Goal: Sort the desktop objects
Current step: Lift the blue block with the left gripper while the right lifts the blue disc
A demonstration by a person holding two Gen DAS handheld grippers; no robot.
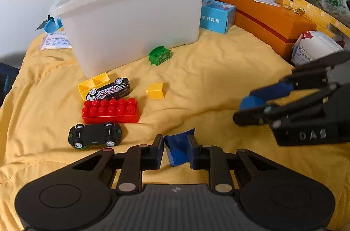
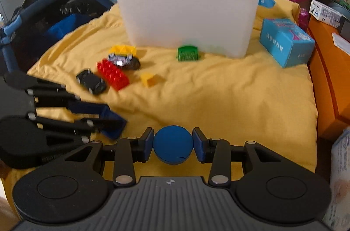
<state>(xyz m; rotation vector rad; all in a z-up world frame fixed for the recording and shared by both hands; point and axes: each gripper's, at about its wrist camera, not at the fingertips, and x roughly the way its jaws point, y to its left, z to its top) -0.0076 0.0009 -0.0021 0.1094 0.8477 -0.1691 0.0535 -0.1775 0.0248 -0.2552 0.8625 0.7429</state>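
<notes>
While left gripper (image 1: 176, 151) jaws pinch a blue wedge block (image 1: 178, 149), right gripper (image 2: 172, 144) jaws clasp a blue disc (image 2: 172, 146).

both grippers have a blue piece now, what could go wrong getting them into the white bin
The left gripper pinches the blue wedge-shaped block off-centre near one edge, so it may twist out when lifted. The right gripper holds the round blue disc by its curved rim, which could slip. The tall white plastic bin has a high rim either could clip.
</notes>
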